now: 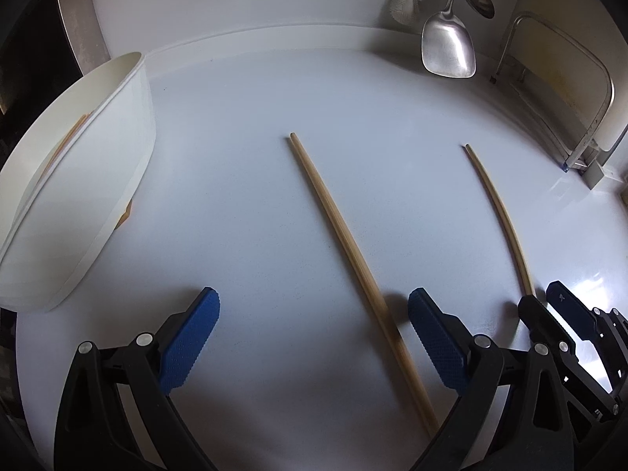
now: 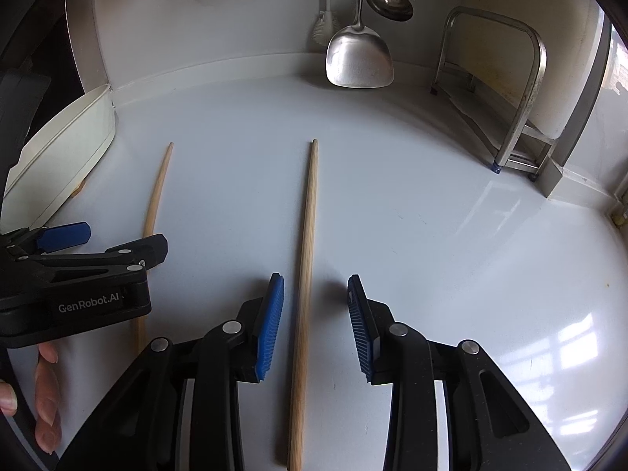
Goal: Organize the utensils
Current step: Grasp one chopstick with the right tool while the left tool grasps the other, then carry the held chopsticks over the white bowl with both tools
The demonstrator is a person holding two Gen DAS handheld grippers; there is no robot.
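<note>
Two wooden chopsticks lie flat on the white worktop (image 2: 431, 196), well apart and roughly parallel. The left tongs (image 1: 314, 302) stand wide apart astride the left chopstick (image 1: 337, 235), which runs closer to the right pad than to the left, neither pad touching it. The right tongs (image 2: 316, 286) are partly apart, straddling the right chopstick (image 2: 308, 235) with a gap on each side, so nothing is clamped yet. A white tub (image 1: 98, 149) sits at the left edge of the worktop with something wooden showing inside, probably where these sticks belong.

The risk I see is in the pinch. A thin round stick lying flat on a slick surface gives the pads little to bite on; if they close too high, they could meet above it and come up empty, and too low, they could scrape the worktop. Because the left stick lies off centre, one pad would probably reach it first and roll or skid it sideways. The two tools also stand just beside each other, so a careless lift might knock them together. A steel spatula (image 2: 359, 59) hangs at the back wall, out of the way.
</note>
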